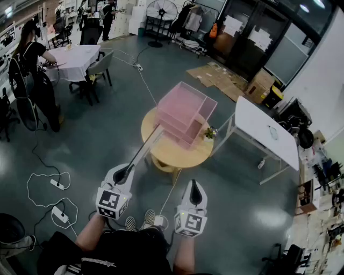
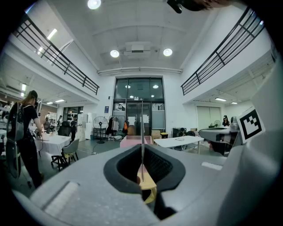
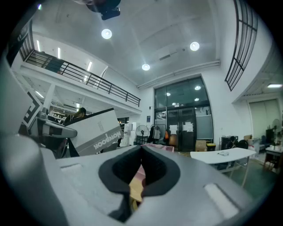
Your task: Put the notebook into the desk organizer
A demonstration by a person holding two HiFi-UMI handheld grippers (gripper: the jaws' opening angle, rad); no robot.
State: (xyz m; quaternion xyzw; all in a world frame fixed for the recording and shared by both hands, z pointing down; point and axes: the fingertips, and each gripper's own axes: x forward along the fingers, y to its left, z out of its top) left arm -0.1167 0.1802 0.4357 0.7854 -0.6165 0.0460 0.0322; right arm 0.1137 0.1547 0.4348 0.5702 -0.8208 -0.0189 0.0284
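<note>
left tool: closed on the notebook; in the left gripper view the pads pinch its near end, and the sheet-thin edge runs straight up between them.
right tool: jaws together, nothing between them in the right gripper view; held low, beside the left tool, a little apart.
notebook: in the air, held by the left tool and seen edge-on from the head view as a long grey strip slanting up and forward. Its far end overlaps the near edge of the round bench and reaches toward the organizer; contact cannot be told. In the left gripper view it is a thin vertical line. In the right gripper view its grey-and-white cover shows at the left, tilted.
desk organizer: pink, open-topped, with stepped compartments, on the round bench; compartments look empty from above. Also visible ahead of both tools.
round bench: wooden top, carries the organizer and a small plant at its right edge.
white bench: to the right of the round bench, apart from it.
floor: grey, cables and power strips at the left, flattened cardboard farther back.
background: person standing by a white-clothed bench at the far left, standing fan at the back.
</note>
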